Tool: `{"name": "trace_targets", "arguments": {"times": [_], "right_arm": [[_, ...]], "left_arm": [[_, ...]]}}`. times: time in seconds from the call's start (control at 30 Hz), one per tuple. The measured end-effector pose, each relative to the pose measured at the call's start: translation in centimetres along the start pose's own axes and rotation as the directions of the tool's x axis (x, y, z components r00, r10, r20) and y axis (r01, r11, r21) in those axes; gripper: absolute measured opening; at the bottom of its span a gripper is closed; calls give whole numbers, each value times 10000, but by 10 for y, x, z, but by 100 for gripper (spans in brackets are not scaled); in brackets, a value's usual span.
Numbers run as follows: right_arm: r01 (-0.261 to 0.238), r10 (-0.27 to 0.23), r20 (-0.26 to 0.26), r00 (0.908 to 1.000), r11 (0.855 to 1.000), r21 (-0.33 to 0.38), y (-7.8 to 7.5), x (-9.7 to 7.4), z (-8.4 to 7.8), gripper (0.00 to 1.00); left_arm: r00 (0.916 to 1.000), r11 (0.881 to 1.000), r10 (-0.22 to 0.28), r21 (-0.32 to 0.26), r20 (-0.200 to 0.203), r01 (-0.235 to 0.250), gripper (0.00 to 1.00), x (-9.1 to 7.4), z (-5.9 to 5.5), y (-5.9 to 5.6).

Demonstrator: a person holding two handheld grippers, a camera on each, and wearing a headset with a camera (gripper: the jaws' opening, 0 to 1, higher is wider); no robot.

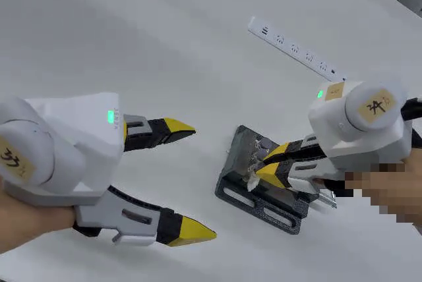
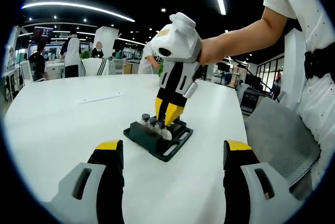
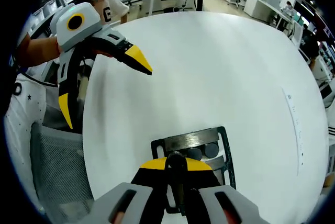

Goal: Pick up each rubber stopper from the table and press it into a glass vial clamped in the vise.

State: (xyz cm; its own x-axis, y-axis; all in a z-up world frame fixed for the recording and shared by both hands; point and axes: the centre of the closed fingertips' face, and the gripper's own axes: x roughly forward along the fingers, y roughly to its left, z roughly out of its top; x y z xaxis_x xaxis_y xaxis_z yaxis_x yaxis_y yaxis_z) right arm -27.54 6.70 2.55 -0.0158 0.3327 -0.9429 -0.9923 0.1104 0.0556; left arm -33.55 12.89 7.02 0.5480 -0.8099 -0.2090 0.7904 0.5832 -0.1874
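A black vise lies on the white table with glass vials clamped in a row. Two vials carry dark stoppers. My right gripper stands over the end of the row, its yellow-tipped jaws shut on a dark rubber stopper right above a vial. From the left gripper view, the right gripper points down onto the vise. My left gripper hovers to the left of the vise, open, with nothing between its fingers. It also appears as the left gripper in the right gripper view.
A white power strip lies on the table beyond the vise. The table's rounded edge runs beside a grey mesh chair. People stand at desks in the background.
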Motion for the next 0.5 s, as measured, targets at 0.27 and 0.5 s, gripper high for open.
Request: {"name": "trace_targets", "arguments": {"times": [0.27, 0.5], "right_arm": [[-21, 26, -133, 9999, 9992, 388, 1, 0, 1, 4], [33, -13, -238, 9997, 9963, 855, 2, 0, 1, 4]], "left_arm": [[10000, 10000, -3, -9, 16, 3, 77, 0, 0, 0], [10000, 10000, -50, -16, 17, 50, 77, 2, 0, -1]]}}
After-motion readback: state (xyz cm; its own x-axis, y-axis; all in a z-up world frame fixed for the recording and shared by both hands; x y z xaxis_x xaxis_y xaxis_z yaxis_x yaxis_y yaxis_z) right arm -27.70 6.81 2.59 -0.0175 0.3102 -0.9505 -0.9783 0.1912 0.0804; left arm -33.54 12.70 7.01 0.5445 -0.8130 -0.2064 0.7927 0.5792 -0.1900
